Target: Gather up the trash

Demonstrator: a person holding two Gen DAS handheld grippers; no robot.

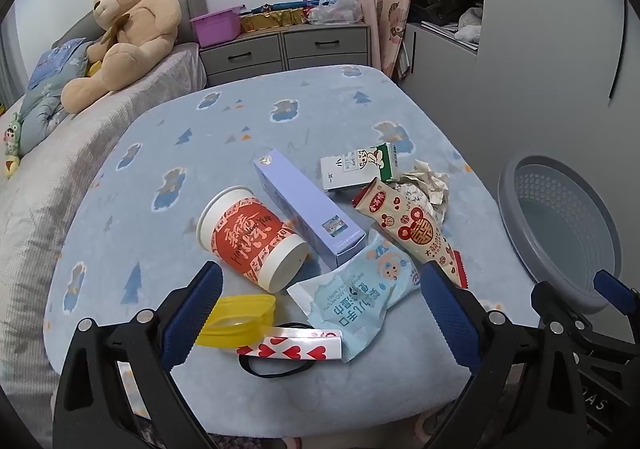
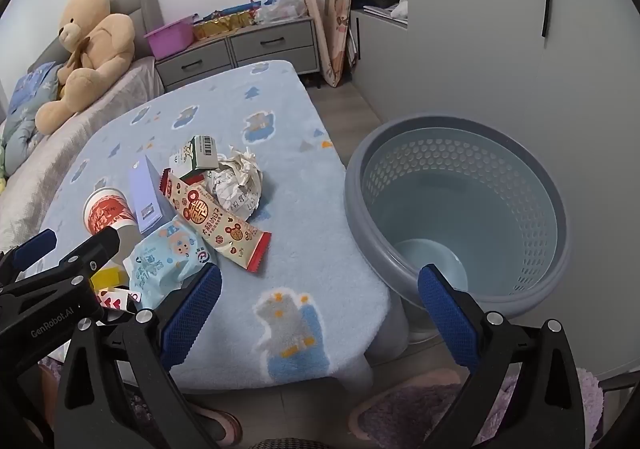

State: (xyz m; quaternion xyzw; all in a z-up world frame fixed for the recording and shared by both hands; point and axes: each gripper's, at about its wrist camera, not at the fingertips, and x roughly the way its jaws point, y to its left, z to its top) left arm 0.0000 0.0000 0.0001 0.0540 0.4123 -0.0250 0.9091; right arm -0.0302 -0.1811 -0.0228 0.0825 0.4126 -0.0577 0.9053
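Observation:
Trash lies on a small table with a blue fleece cover (image 1: 280,129): a red paper cup (image 1: 252,235) on its side, a purple box (image 1: 308,207), a milk carton (image 1: 360,167), crumpled paper (image 1: 426,183), a red-and-cream snack wrapper (image 1: 412,227), a blue wipes pack (image 1: 360,299), a yellow lid (image 1: 240,317) and a heart-print card (image 1: 292,345). My left gripper (image 1: 320,313) is open above the wipes pack and card. My right gripper (image 2: 320,309) is open over the table's near right corner, holding nothing. The grey basket (image 2: 456,209) stands right of the table.
A bed with a big teddy bear (image 1: 128,29) is at the left. A grey drawer unit (image 1: 288,47) with a purple tub stands behind the table. A white wardrobe (image 2: 480,29) is behind the basket. Purple slippers (image 2: 420,405) lie on the floor below.

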